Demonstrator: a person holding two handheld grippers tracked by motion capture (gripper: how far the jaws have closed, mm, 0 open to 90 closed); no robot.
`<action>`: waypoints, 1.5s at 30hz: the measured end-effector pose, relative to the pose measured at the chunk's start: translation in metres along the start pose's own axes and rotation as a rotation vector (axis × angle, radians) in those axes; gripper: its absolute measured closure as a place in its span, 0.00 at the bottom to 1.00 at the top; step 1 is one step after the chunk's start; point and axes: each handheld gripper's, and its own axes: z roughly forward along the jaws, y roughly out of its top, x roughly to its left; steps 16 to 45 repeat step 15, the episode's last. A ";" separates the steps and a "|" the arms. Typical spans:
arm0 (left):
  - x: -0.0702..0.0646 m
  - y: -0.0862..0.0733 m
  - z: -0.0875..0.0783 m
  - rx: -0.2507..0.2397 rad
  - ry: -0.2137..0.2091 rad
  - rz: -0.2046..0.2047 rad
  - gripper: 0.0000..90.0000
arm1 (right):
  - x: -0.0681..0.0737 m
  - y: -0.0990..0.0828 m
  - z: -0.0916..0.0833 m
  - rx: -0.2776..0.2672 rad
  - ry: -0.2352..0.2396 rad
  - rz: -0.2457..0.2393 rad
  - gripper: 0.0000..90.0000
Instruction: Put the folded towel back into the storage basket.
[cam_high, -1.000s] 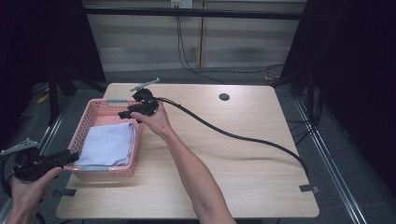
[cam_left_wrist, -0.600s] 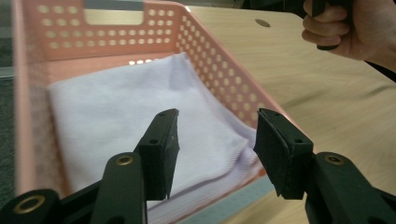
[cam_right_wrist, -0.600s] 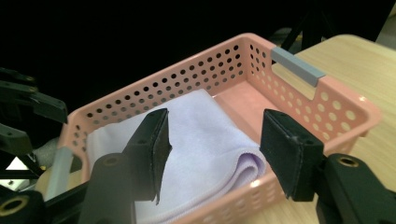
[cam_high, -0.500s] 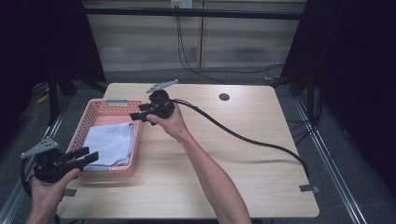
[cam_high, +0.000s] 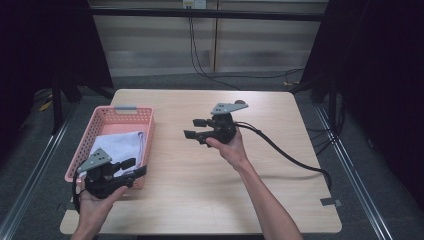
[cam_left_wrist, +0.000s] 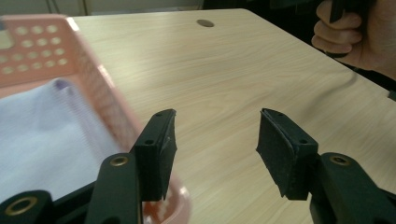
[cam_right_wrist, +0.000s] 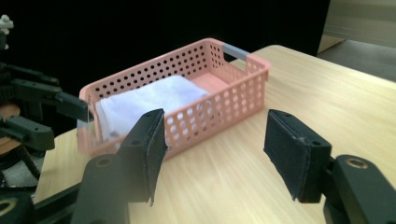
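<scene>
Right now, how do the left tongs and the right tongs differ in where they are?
The left tongs sit at the near corner of the pink basket, over its rim; the right tongs are held above bare table, mid-table, apart from the basket. Both are open and hold nothing.

The basket (cam_high: 125, 119) was pink, perforated with round holes, with a grey handle. The folded cloth (cam_high: 121, 146) inside was white. The table (cam_high: 280, 200) was light woodgrain. Both grippers' jaws were black.

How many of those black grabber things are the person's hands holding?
2. The left hand-held gripper is at the near end of the pink basket; the right hand-held gripper is over the middle of the table. Both are open.
</scene>
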 end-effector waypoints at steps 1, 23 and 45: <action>-0.003 0.000 0.003 -0.003 0.002 -0.001 0.51 | 0.001 -0.007 -0.007 -0.010 -0.001 0.005 0.43; -0.036 -0.005 0.057 0.072 -0.049 0.020 0.33 | -0.005 -0.050 -0.089 0.003 -0.128 -0.001 0.38; -0.036 -0.005 0.057 0.072 -0.049 0.020 0.33 | -0.005 -0.050 -0.089 0.003 -0.128 -0.001 0.38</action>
